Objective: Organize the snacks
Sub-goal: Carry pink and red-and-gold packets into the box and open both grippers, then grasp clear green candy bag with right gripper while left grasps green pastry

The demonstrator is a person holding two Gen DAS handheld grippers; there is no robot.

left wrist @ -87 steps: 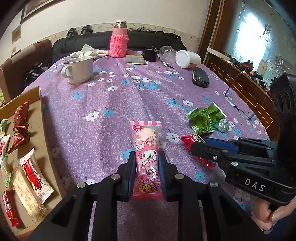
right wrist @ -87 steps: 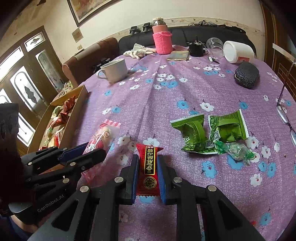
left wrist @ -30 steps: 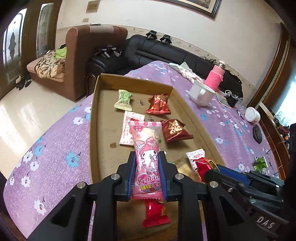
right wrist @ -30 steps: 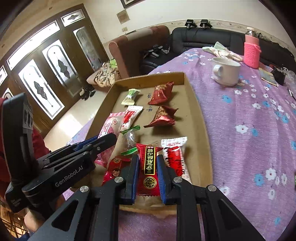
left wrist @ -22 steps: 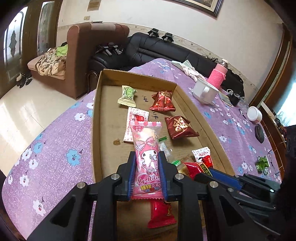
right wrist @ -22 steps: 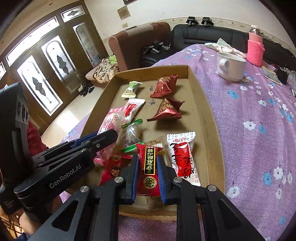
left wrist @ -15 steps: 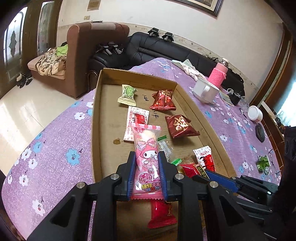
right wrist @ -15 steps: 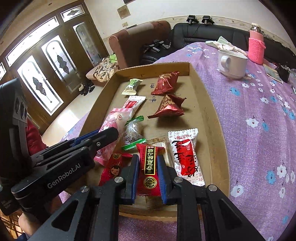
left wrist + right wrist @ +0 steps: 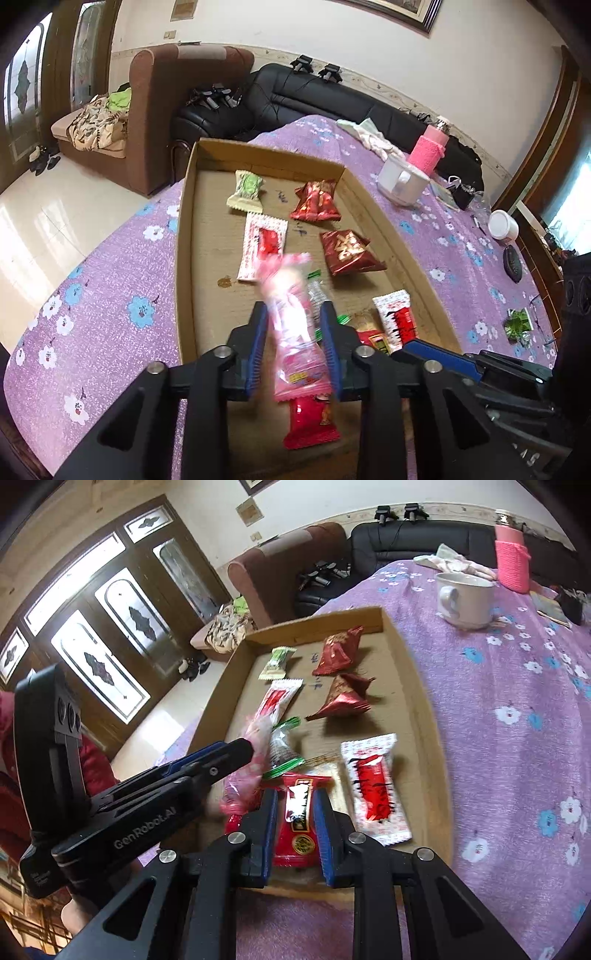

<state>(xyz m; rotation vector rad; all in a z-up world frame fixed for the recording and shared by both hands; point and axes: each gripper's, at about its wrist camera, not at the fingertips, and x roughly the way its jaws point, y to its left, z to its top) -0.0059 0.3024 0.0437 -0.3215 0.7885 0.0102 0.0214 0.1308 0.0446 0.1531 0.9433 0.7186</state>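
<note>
Left claw (image 9: pixel 295 345): jaws just been opening, pink pack (image 9: pixel 291 317) blurred between pads, apparently slipping free over near end of box (image 9: pixel 184 236). Risk: pack drops onto red pack (image 9: pixel 310 421) beneath, piles up.

Right claw (image 9: pixel 295 823): pressed on red sachet (image 9: pixel 300 823), low over near box edge. Risk: release here lands sachet on wall, spills to worktop (image 9: pixel 517 709).

Claws near each other; collision possible.

Farther in box: white-red pack (image 9: pixel 373 790), foil packs (image 9: pixel 343 698), untouched; room there.

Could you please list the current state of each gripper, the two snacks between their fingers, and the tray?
left gripper: jaws just opening, pads off packet.
pink snack packet: blurred, tilted, slipping free.
right gripper: shut on red snack packet.
cardboard tray: open-topped, holding several snacks.
</note>
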